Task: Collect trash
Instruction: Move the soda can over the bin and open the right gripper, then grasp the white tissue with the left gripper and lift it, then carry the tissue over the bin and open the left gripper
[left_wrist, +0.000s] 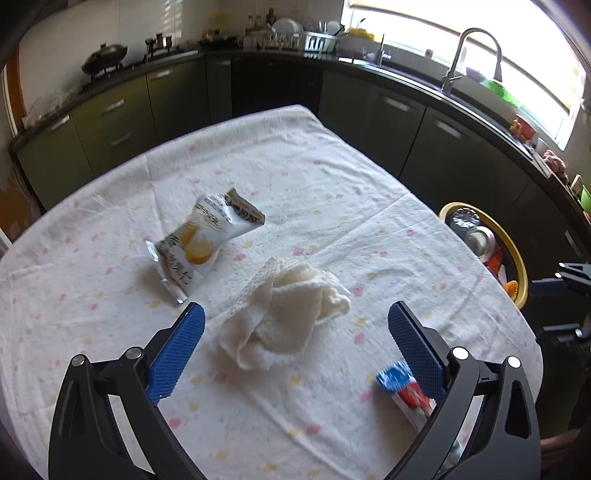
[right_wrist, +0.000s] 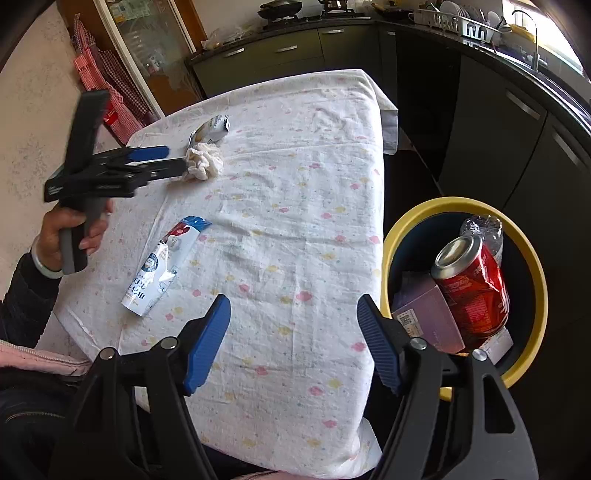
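Note:
My left gripper (left_wrist: 295, 314) is open, its blue pads (left_wrist: 177, 350) standing either side of a crumpled white paper towel (left_wrist: 284, 314) on the tablecloth without pressing it. A silver and orange snack packet (left_wrist: 203, 240) lies beyond, to the left. A red, white and blue wrapper (left_wrist: 406, 391) lies by the right finger. In the right wrist view the left gripper (right_wrist: 173, 159) reaches the paper towel (right_wrist: 205, 160), with the wrapper (right_wrist: 162, 266) nearer me. My right gripper (right_wrist: 293, 310) is open and holds nothing, above the cloth near the table's edge.
A yellow-rimmed bin (right_wrist: 461, 203) stands off the table's right edge with a red can (right_wrist: 476, 291), a crushed plastic bottle (right_wrist: 484, 229) and a purple box (right_wrist: 428, 317) inside. A person's hand (right_wrist: 74, 229) holds the left gripper. Dark kitchen cabinets (left_wrist: 443, 147) surround the table.

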